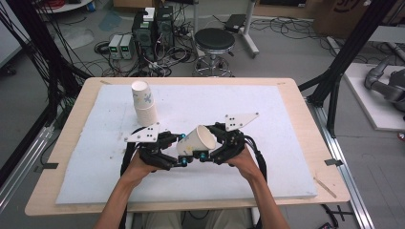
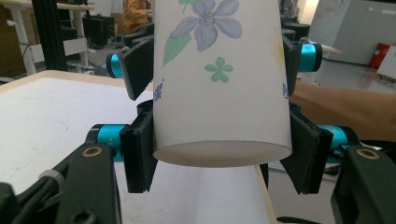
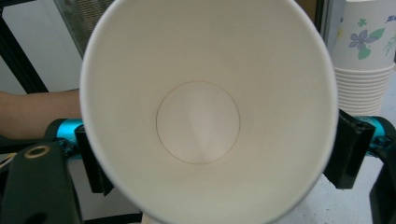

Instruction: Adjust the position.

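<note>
A flower-printed paper cup (image 1: 197, 141) hangs tilted above the white mat, mouth up and to the right. My left gripper (image 1: 183, 150) is shut on it near its base; in the left gripper view its jaws press both sides of the cup (image 2: 219, 93) just above the bottom rim. My right gripper (image 1: 208, 141) is shut on the same cup nearer the mouth, and its jaws show farther up the cup in the left gripper view (image 2: 215, 60). The right gripper view looks straight into the empty cup (image 3: 205, 116), a jaw on each side. A stack of matching cups (image 1: 143, 102) (image 3: 364, 60) stands upside down at the back left.
A white foam mat (image 1: 267, 119) covers most of the wooden table (image 1: 305, 119). Beyond the far edge stand a round stool (image 1: 215, 40) and computer boxes (image 1: 152, 28) among cables. Black frame posts (image 1: 334, 81) flank the table.
</note>
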Demonstrator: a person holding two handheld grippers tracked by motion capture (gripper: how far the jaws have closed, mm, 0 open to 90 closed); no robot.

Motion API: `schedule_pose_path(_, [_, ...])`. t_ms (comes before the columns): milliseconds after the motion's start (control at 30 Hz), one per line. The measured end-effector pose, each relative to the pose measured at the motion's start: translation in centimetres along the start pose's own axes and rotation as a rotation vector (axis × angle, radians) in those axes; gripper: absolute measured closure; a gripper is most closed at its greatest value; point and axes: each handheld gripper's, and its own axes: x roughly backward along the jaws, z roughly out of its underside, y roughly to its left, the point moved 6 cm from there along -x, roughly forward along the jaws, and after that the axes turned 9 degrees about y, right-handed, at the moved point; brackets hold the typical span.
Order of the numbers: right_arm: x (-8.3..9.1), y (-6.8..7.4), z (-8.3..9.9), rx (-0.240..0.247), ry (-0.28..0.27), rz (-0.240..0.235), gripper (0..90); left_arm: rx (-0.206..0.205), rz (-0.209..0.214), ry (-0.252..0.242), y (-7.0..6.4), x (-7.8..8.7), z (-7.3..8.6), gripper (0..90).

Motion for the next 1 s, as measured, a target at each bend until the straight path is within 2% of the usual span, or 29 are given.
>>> schedule_pose_path(100, [0.1,0.1,-0.1,0.011,-0.008,-0.004,20.6,-0.005,0.003,0.008,0.0,-0.1,0.1,36.6])
schedule_pose_path(200, [0.3,0.2,-0.1,0.029,-0.012,-0.018,28.2,-0.004,0.004,0.005,0.0,-0.1,0.1,36.7])
schedule_pose_path(433, [0.3,0.4,-0.2,0.042,-0.010,-0.025,30.5,-0.012,-0.007,0.007,-0.1,-0.1,0.0,34.0])
schedule_pose_path(500, [0.3,0.4,-0.1,0.041,-0.009,-0.023,30.5,0.002,-0.033,0.008,-0.1,-0.2,-0.1,13.6])
schedule_pose_path(533, [0.4,0.4,-0.1,0.036,-0.005,-0.022,30.5,0.003,-0.037,0.010,-0.1,-0.2,-0.1,6.2])
schedule_pose_path(667, [0.6,0.3,-0.1,0.035,-0.004,-0.013,30.5,0.010,-0.055,0.030,0.1,0.0,0.1,2.8])
schedule_pose_path(767, [0.8,0.2,-0.1,0.033,0.006,-0.006,30.5,0.004,-0.084,0.036,0.2,0.3,0.1,2.8])
schedule_pose_path(833, [0.9,0.1,0.0,0.028,0.017,0.002,30.5,-0.001,-0.117,0.062,0.3,0.5,0.3,2.8])
schedule_pose_path(900, [1.0,-0.1,0.0,0.026,0.024,0.024,30.6,-0.005,-0.185,0.116,0.6,1.2,0.9,2.8])
schedule_pose_path(1000, [1.3,-0.7,0.2,0.003,0.057,0.076,30.4,0.016,-0.280,0.145,1.2,2.7,1.8,2.8])
